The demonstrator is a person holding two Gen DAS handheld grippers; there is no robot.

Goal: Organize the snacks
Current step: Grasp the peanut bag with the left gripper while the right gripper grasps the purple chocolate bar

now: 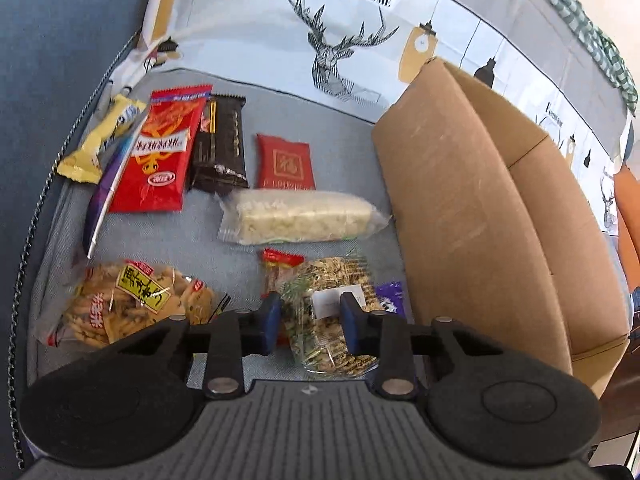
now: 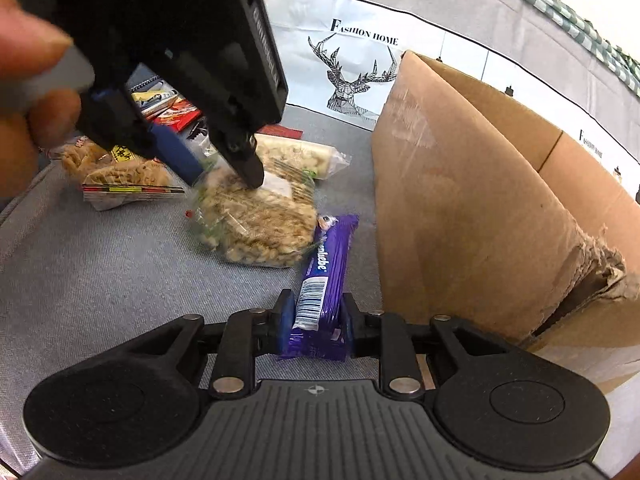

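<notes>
In the left wrist view my left tool [image 1: 306, 314] has its jaws part-open astride the clear seed-cracker pack [image 1: 332, 320], pads not clearly pinching, so I'd settle lower and close on the pack's middle before lifting toward the cardboard box [image 1: 480, 220]. In the right wrist view my right tool [image 2: 316, 320] is clamped on the purple bar [image 2: 324, 284], lying on grey fabric just beside the box; I'd lift it clear of the flap.
</notes>
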